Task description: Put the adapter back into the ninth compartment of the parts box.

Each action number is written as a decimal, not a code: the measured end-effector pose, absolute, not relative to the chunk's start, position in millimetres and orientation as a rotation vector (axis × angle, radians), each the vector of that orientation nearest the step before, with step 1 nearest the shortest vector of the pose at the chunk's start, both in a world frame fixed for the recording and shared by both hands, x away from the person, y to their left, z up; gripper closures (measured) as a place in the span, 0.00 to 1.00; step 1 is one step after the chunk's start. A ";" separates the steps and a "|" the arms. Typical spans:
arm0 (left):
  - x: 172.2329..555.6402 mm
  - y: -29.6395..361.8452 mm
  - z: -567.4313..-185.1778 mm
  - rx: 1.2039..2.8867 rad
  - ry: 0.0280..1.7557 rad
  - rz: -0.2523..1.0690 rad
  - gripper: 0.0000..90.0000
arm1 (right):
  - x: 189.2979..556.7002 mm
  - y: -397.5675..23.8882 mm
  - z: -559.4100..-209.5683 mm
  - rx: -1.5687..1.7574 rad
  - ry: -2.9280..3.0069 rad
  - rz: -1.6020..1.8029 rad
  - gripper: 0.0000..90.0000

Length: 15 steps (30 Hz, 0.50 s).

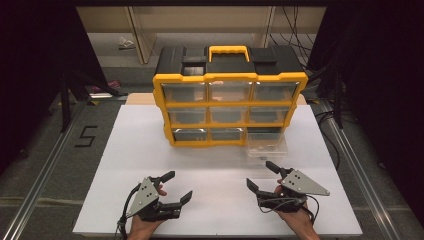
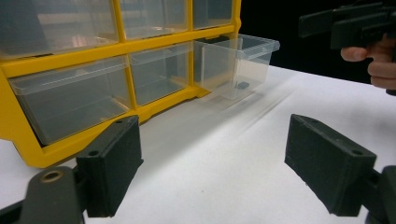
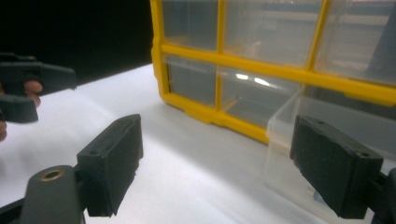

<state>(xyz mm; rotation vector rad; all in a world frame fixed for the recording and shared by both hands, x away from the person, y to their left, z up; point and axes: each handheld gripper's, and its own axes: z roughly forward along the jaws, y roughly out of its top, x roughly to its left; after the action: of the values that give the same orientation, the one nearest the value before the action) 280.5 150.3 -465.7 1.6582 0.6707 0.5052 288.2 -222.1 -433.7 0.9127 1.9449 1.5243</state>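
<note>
White tabletop [image 1: 150, 145] carries your yellow-framed organiser of clear plastic drawers [image 1: 229, 107] at its far middle; its bottom-right clear drawer [image 1: 266, 145] sticks out. Your left gripper [image 1: 176, 186] and right gripper [image 1: 261, 175] hover near you, jaws wide, empty.

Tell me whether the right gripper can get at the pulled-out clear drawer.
Probably yes: the right gripper is open, bare white table lies between it and the clear drawer, and nothing blocks the path.
</note>
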 end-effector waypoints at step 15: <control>282.0 149.2 -466.3 1.666 0.666 0.501 0.20 | 286.8 -229.3 -438.5 0.934 1.925 1.531 0.20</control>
<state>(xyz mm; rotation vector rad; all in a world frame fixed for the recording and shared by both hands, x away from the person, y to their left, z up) 282.0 149.2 -466.3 1.6657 0.6658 0.5014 286.8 -229.3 -438.5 0.9339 1.9246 1.5310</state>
